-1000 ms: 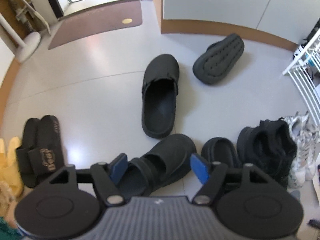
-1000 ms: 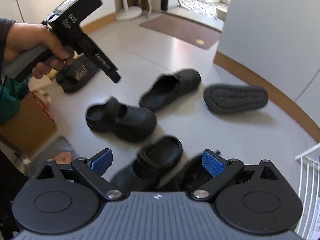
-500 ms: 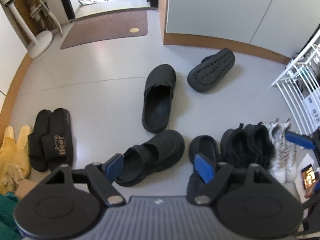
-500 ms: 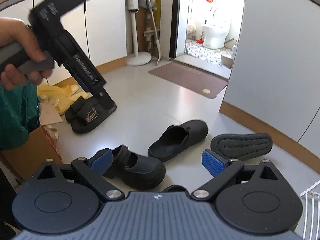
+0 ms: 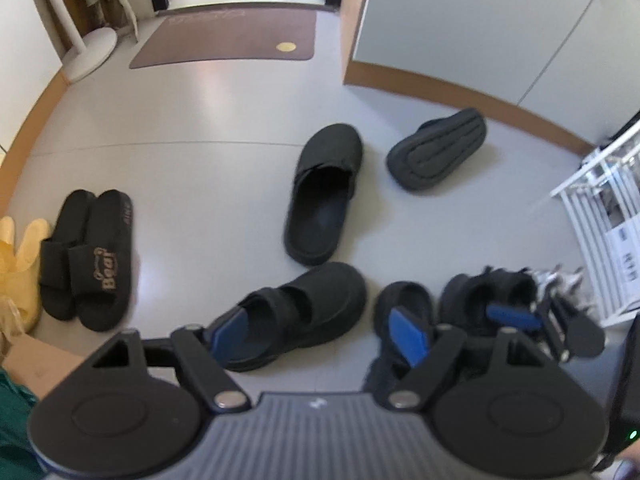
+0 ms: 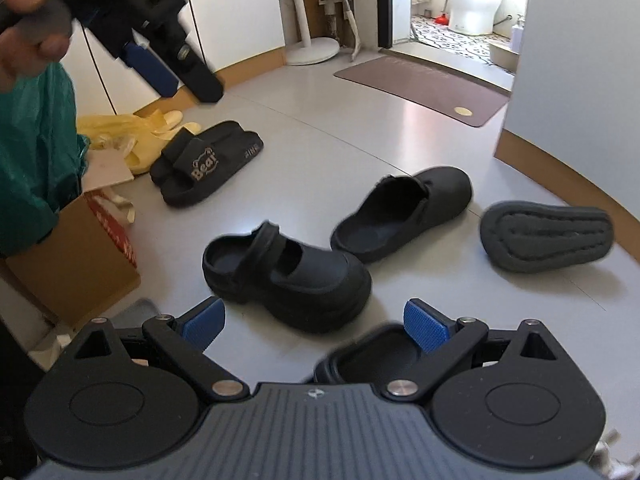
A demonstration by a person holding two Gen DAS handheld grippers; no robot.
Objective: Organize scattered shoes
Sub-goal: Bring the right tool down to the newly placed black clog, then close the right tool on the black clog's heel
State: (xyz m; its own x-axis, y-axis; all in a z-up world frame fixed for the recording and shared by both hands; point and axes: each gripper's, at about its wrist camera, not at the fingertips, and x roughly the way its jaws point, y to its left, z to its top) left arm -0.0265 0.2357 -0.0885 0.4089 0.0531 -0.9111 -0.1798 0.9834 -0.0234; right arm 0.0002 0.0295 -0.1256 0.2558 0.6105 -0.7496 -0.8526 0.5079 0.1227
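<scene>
Both claws were spread, gripping nothing: left claw [image 5: 316, 328] tipped steeply down over the strapped clog [image 5: 296, 316], right claw [image 6: 316, 322] angled down just beside it.

A pale grey glossy floor [image 5: 192, 128] catches daylight in soft streaks. White walls [image 5: 460, 20] carry a brown skirting board [image 5: 460, 94]. A brown doormat [image 5: 228, 40] lies before an open doorway to a patterned-tile bathroom with a white toilet [image 6: 474, 0]. A white fan stand [image 6: 308, 46] sits by the wall; a white wire rack [image 5: 600, 216] stands at the floor's right edge.
</scene>
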